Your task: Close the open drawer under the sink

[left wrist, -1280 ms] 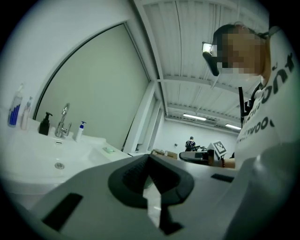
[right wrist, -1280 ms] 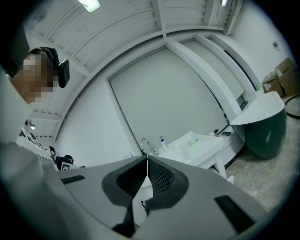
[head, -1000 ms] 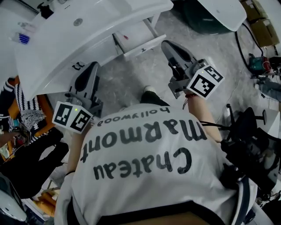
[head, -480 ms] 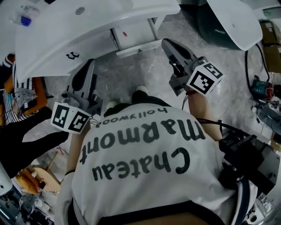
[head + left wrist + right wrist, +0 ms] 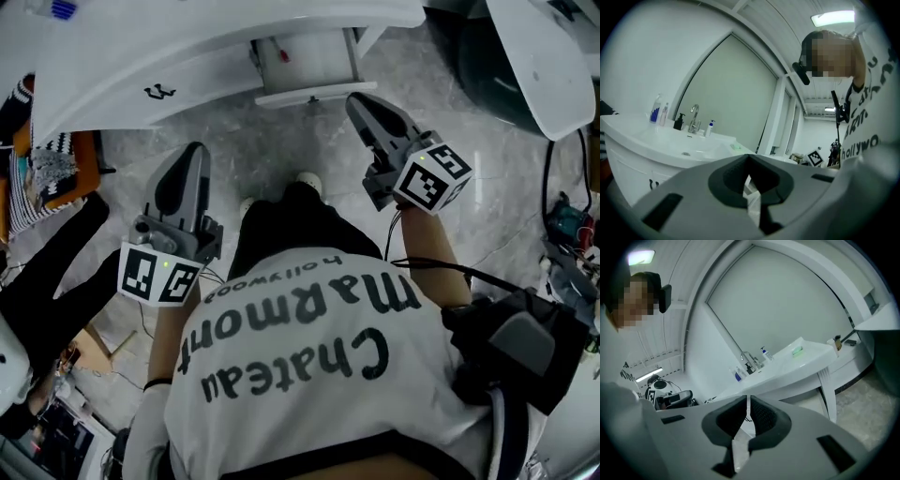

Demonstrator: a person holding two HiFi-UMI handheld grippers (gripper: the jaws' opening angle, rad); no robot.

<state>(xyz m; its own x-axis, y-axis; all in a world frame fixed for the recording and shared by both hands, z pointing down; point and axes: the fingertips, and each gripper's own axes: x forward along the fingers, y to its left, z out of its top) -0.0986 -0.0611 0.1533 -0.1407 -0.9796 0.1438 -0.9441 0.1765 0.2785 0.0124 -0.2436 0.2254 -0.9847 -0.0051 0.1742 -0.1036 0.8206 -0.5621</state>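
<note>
Head view, looking steeply down: a person in a white printed T-shirt (image 5: pixel 309 356) stands on a grey marbled floor (image 5: pixel 281 155), facing a white washstand (image 5: pixel 187 52) at the far edge of the scene. Under its counter, slightly right of centre, the drawer (image 5: pixel 307 64) is pulled out towards the person, its white front panel nearest them.

The left gripper (image 5: pixel 192 152) points at the washstand, on the near side of the counter edge and left of the drawer, touching nothing. The right gripper (image 5: pixel 358 101) points the same way, its tip just beside the right end of the drawer front; whether it touches cannot be told.

Left gripper view: its jaws are clenched together with nothing gripped (image 5: pixel 748 158). Beyond them lie the basin (image 5: pixel 679 145), a tap (image 5: pixel 694 115) and bottles (image 5: pixel 656 108) on the far left.

Right gripper view: its jaws are likewise closed and empty, with only a thin slit between the pads (image 5: pixel 747 399). Past them the counter runs to the right, carrying a tap (image 5: pixel 747 359) and a green soap (image 5: pixel 798 350), with a white leg (image 5: pixel 827 390) below.
</note>
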